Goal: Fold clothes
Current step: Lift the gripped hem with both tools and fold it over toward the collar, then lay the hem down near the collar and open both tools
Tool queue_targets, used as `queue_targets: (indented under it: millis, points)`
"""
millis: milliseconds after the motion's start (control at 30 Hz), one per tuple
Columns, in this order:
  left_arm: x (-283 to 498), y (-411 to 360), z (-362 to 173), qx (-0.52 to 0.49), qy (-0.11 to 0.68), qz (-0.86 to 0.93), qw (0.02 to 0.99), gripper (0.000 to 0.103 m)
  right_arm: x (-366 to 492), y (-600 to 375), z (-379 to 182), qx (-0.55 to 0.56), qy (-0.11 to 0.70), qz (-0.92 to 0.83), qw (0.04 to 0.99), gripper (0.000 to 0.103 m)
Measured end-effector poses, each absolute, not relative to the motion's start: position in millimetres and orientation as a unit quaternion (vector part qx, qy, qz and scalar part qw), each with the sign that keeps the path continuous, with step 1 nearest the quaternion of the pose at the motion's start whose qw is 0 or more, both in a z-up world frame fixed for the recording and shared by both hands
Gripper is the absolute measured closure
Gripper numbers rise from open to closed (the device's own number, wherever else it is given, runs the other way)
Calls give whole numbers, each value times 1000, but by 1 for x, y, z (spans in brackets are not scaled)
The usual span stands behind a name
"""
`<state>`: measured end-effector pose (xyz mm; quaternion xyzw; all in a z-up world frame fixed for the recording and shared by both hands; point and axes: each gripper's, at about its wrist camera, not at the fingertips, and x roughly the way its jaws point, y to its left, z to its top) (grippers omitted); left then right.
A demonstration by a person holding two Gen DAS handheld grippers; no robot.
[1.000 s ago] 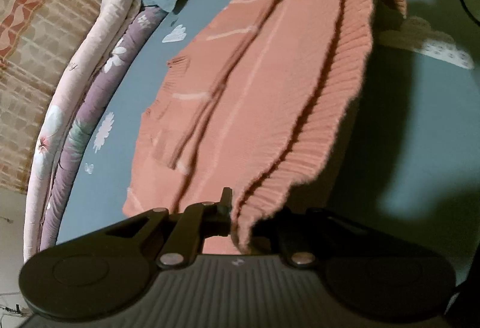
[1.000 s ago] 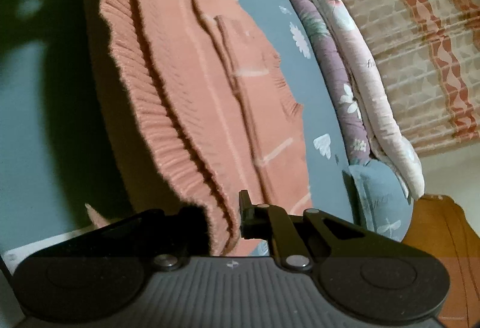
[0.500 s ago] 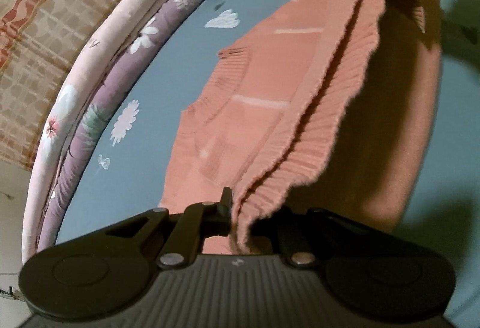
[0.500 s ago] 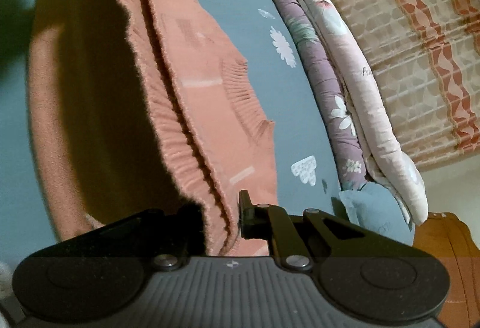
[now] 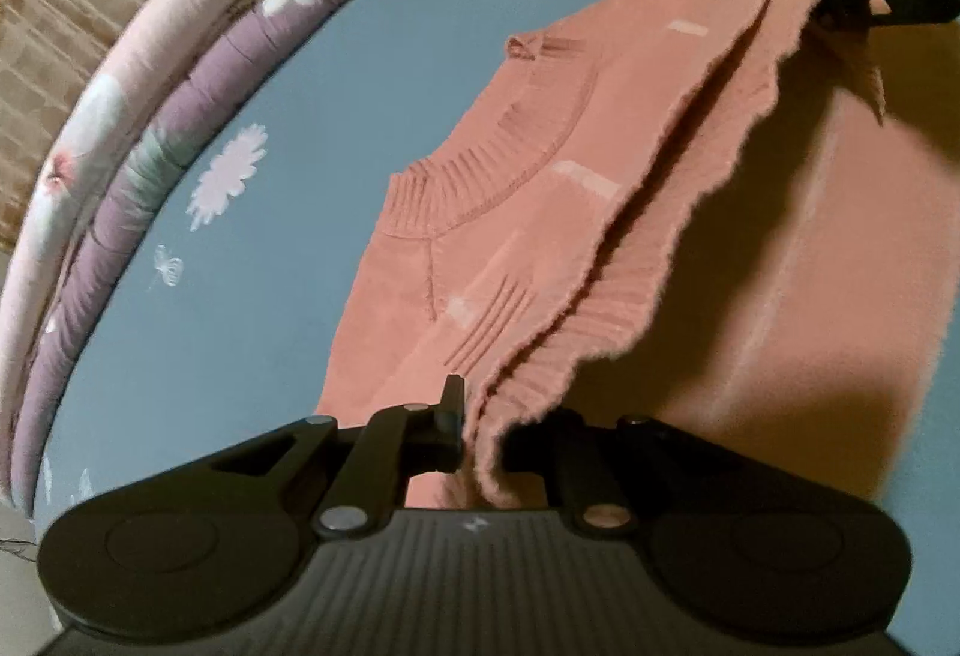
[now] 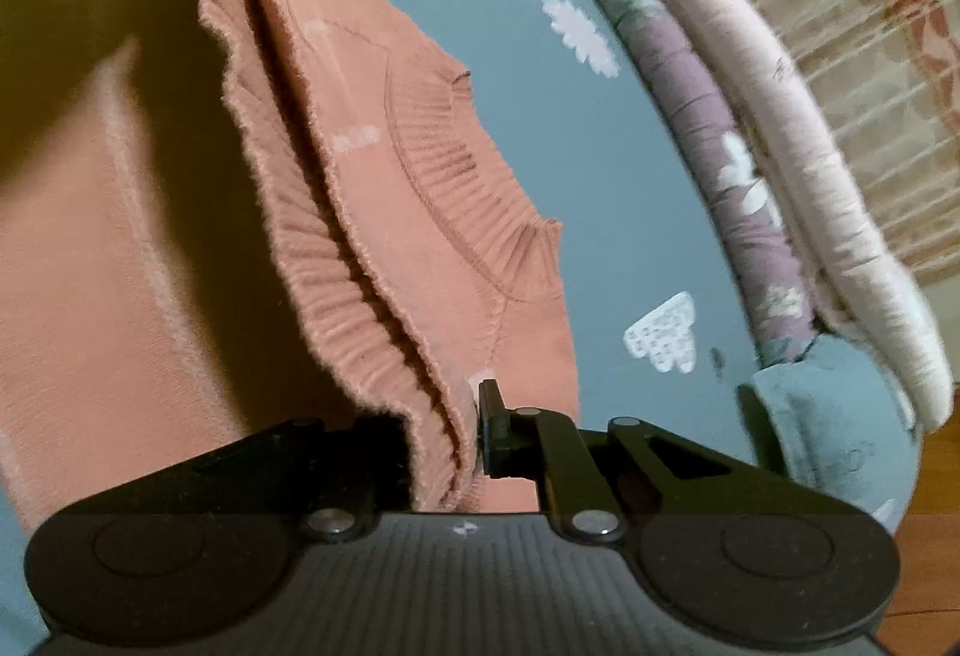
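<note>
Both the left gripper [image 5: 483, 437] and right gripper [image 6: 447, 446] pinch the sweater's [image 5: 540, 212] ribbed hem, lifted above its collar [image 6: 474, 200].

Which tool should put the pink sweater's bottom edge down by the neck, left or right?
Neither alone, probably. The left tool and right tool each pinch one end of the salmon-pink knitted sweater's ribbed hem, lifted above the collar, so both should lower together.

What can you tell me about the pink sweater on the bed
The sweater is salmon-pink knit with a ribbed collar, ribbed hem and pale dashes. Its body lies flat on the blue bedsheet, collar toward the rolled quilts. The left gripper and right gripper each pinch a hem corner, holding the hem raised over the body.
</note>
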<state>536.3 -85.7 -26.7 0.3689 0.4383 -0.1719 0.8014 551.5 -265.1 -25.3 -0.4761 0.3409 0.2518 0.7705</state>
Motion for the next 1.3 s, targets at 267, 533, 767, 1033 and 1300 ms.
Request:
queue_targets:
  millis: [267, 533, 767, 1033, 1300]
  points:
    - [554, -85, -50, 362, 455, -172, 795, 90, 566, -269, -35, -457, 353, 230, 783, 50]
    - [541, -64, 10, 357, 401, -185, 823, 61, 534, -300, 17, -427, 334, 263, 798, 37]
    - [552, -42, 55, 304, 380, -175, 856, 59, 530, -322, 58, -390, 312, 254, 828, 34]
    - [499, -51, 56, 277, 368, -218, 861, 43, 508, -348, 69, -261, 338, 298, 853, 34]
    - [478, -62, -15, 239, 452, -241, 825, 42, 507, -334, -6, -236, 425, 345, 803, 35]
